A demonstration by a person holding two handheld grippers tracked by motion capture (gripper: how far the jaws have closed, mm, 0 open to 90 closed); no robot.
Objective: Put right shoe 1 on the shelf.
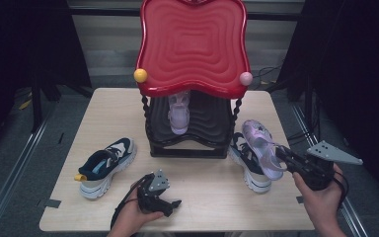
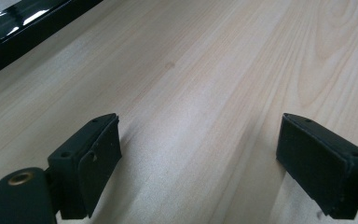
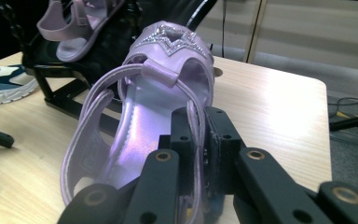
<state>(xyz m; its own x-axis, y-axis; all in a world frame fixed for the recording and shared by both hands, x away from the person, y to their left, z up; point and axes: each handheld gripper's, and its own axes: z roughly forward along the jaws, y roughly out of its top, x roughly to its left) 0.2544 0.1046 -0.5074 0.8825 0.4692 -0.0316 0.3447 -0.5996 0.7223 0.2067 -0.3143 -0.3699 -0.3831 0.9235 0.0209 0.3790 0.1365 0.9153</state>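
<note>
The wooden surface (image 1: 212, 197) holds everything. In the middle of it, toward the back, stands a big shoe rack (image 1: 192, 74) with a wavy red top and a black lower shelf. One purple sandal (image 1: 179, 114) sits on that lower shelf, toe pointing to the front.

Left of the rack lies a blue and white sneaker (image 1: 104, 165). Right of the rack, just by its front corner, lies a second sneaker (image 1: 249, 165) of the same kind.

Above that second sneaker is the other purple sandal (image 1: 262, 146) — it has a sparkly star on the toe. The right gripper (image 1: 285, 159) holds it up off the surface, to the right of the rack. Its fingers (image 3: 223, 149) are pinching the thin back strap of the sandal.

The left gripper (image 1: 170, 205) rests low in front of the rack, near the front edge of the surface. Its fingers (image 2: 91, 161) are spread wide apart — just bare wood lies between them.
</note>
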